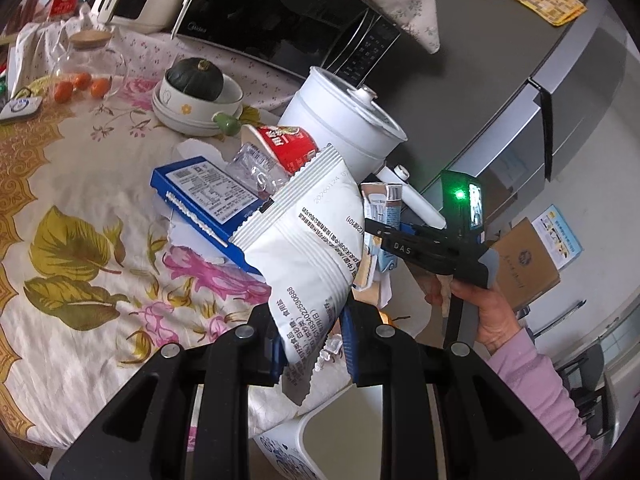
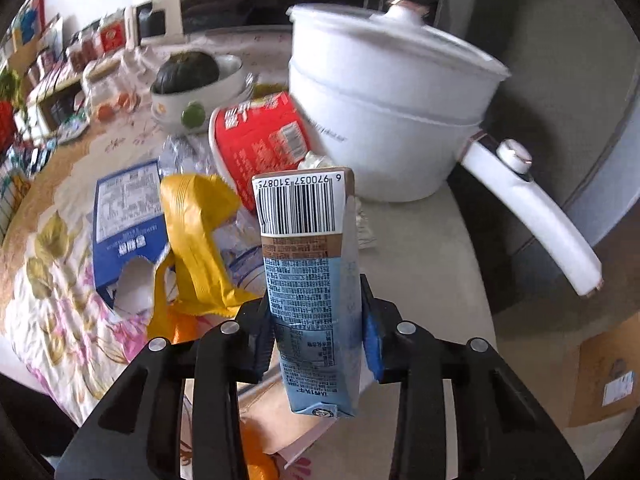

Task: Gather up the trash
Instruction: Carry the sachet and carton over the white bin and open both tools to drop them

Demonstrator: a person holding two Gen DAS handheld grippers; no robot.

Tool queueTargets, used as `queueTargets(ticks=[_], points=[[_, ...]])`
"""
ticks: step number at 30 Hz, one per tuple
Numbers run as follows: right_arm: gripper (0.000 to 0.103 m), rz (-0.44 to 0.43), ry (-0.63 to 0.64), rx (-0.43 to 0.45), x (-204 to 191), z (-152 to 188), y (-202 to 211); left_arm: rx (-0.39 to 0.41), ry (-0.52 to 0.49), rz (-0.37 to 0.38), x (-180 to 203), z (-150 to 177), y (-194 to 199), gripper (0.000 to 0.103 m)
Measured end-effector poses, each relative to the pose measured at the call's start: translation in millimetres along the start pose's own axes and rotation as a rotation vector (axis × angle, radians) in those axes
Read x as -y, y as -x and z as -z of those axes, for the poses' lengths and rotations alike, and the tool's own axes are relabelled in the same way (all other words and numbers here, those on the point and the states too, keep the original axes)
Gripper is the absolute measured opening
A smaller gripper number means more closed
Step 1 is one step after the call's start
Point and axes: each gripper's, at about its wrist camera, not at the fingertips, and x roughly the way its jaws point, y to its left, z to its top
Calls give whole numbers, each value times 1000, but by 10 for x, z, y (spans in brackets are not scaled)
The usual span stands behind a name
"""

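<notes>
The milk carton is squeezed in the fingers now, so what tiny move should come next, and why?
Probably lift the milk carton straight up a little. The right gripper has its fingers pressed on both its sides, so it looks held. It stands close to the white pot and the red cup, so rising first avoids bumping them.

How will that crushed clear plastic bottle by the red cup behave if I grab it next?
The clear plastic bottle already looks crumpled, so it will probably give under the pads and feel very light. Its glossy film may slip. Wedged between the red cup and blue box, it could nudge both.
</notes>
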Motion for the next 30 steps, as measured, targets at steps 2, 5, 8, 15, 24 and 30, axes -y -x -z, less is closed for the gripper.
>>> queueTargets(ticks=[2,5,8,15,24,30], points=[[34,12,-30,29,38,-5,106,8,-6,3,24,2,14,23],[34,30,-73,79,75,-21,308,17,-10,9,57,8,26,23],[34,49,-114,134,106,-25,539,20,-8,17,83,15,26,23],[34,100,-189,252,93,181,1111,29,-19,48,200,60,50,23],[33,114,-258,256,-101,875,1616,35,-47,68,339,155,76,23],[33,71,-302,125,-320,1525,1552,3,-75,85,429,268,27,23]])
